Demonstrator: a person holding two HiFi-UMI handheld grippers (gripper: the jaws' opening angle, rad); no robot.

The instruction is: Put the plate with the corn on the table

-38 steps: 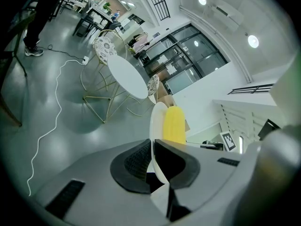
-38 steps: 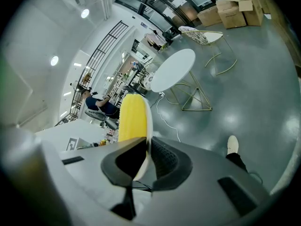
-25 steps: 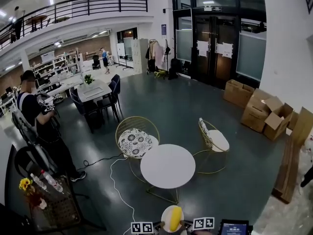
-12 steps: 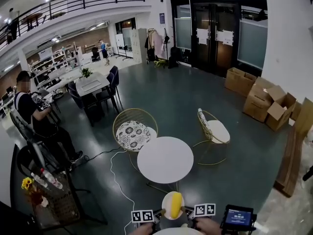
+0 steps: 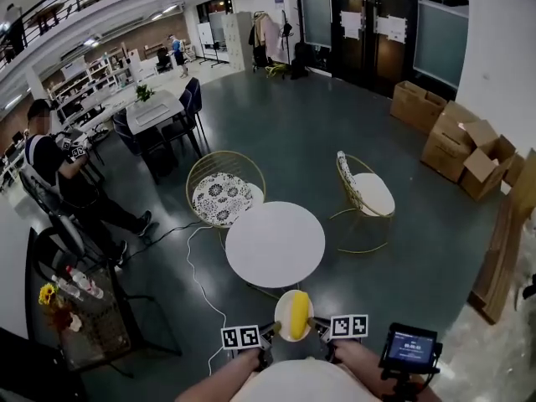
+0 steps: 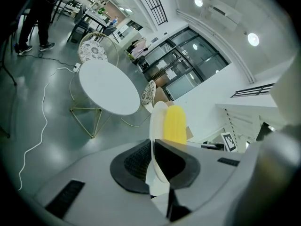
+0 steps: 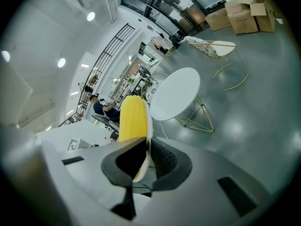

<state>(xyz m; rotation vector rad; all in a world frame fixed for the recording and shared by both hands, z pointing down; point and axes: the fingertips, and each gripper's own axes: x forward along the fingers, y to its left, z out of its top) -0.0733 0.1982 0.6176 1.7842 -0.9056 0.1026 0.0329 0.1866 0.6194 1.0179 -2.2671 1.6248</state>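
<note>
A white plate with a yellow corn cob on it hangs in front of me, short of the round white table. My left gripper is shut on the plate's left rim and my right gripper is shut on its right rim. In the left gripper view the plate stands edge-on in the gripper, with the corn to its right and the table beyond. The right gripper view shows its gripper clamping the rim, the corn and the table.
Two gold wire chairs stand behind the table. A white cable runs across the floor at its left. A person sits at far left, near a rack with flowers and bottles. Cardboard boxes lie at right.
The table and chairs have drawn closer in the head view. The plate with the corn and both grippers now show fully, higher in the frame, and my forearms have come into view.
</note>
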